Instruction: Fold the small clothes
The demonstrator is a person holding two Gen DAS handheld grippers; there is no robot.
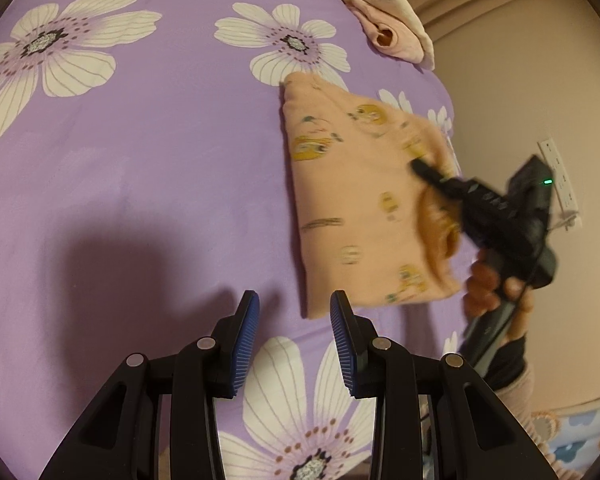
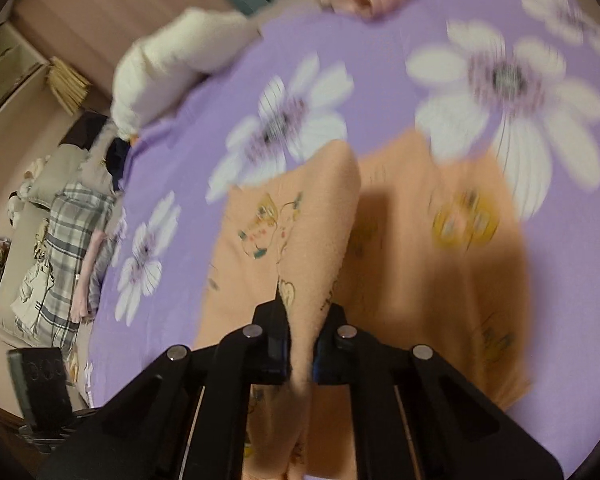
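A peach garment with small cartoon prints (image 1: 352,196) lies partly folded on the purple flowered bed sheet (image 1: 160,168), right of centre in the left wrist view. My left gripper (image 1: 294,320) is open and empty, just short of the garment's near left corner. My right gripper (image 1: 424,170) comes in from the right and pinches the garment's right edge. In the right wrist view my right gripper (image 2: 302,340) is shut on a lifted fold of the peach garment (image 2: 320,216), which drapes between the fingers.
A folded pink garment (image 1: 388,32) lies at the bed's far edge. A white pillow (image 2: 172,64) sits at the bed's far left in the right wrist view, with a plaid cloth (image 2: 72,232) beside the bed. A wall with a socket (image 1: 560,176) stands to the right.
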